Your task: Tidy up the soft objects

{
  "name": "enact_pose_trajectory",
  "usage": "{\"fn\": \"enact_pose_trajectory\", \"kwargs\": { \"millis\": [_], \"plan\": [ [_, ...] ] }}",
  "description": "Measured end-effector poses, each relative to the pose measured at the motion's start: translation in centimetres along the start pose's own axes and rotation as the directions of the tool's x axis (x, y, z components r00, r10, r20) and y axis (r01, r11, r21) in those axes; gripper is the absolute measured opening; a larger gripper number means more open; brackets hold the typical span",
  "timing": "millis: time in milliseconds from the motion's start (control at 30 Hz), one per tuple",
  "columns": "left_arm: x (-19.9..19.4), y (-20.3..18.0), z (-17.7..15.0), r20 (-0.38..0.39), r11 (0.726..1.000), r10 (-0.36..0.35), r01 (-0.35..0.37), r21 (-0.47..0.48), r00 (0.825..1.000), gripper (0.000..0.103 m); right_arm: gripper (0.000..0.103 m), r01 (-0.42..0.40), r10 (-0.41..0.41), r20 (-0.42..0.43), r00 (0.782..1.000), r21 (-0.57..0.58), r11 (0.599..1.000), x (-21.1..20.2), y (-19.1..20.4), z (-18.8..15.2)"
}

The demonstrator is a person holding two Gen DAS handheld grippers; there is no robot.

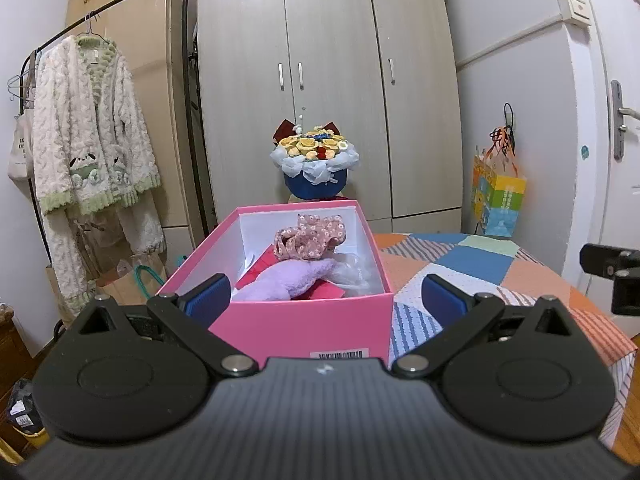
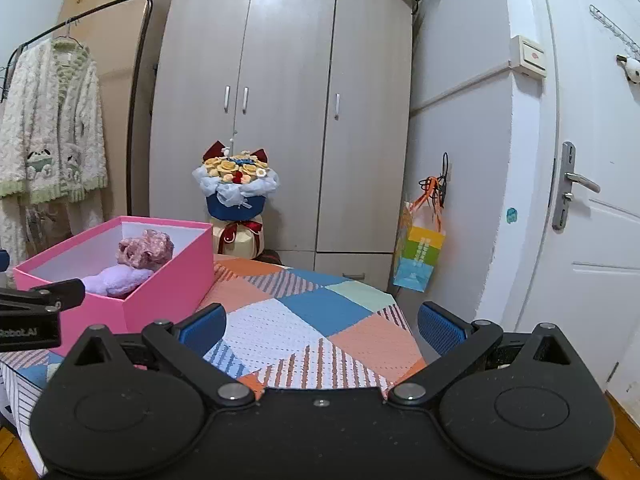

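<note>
Soft objects, a purple plush and a floral cloth, lie inside the pink box; our left gripper gapes empty before it. From the right, our right gripper hangs open over the bare patchwork table, so sorting seems done, though the box hides its far side.

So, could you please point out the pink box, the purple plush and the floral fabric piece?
pink box (image 1: 304, 328), left wrist view, front wall.
purple plush (image 1: 288, 280), left wrist view, its body.
floral fabric piece (image 1: 310, 238), left wrist view, its middle.

Grey 3-door wardrobe w/ white door right, clothes rack left.
</note>
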State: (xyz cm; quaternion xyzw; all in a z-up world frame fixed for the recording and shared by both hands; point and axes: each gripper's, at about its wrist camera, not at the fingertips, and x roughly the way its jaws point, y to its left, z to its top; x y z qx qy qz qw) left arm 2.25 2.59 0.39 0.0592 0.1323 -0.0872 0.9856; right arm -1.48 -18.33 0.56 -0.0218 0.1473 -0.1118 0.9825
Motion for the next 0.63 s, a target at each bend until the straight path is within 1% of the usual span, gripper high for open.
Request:
{"fn": "enact_pose_trajectory", "kwargs": {
  "millis": [100,633],
  "plan": [
    [-0.08,-0.02,-0.03,0.009,1.000,0.016,-0.016,0.009,1.000,0.103,0.103,0.000,0.000,-0.003,1.000,0.002,1.000,0.06,-0.03,-0.03],
    [-0.35,0.13,-0.06,0.008,1.000,0.027,-0.027,-0.002,1.000,0.103,0.103,0.019,-0.019,-0.020,1.000,0.003,1.000,0.13,-0.15,-0.10]
  ]
}}
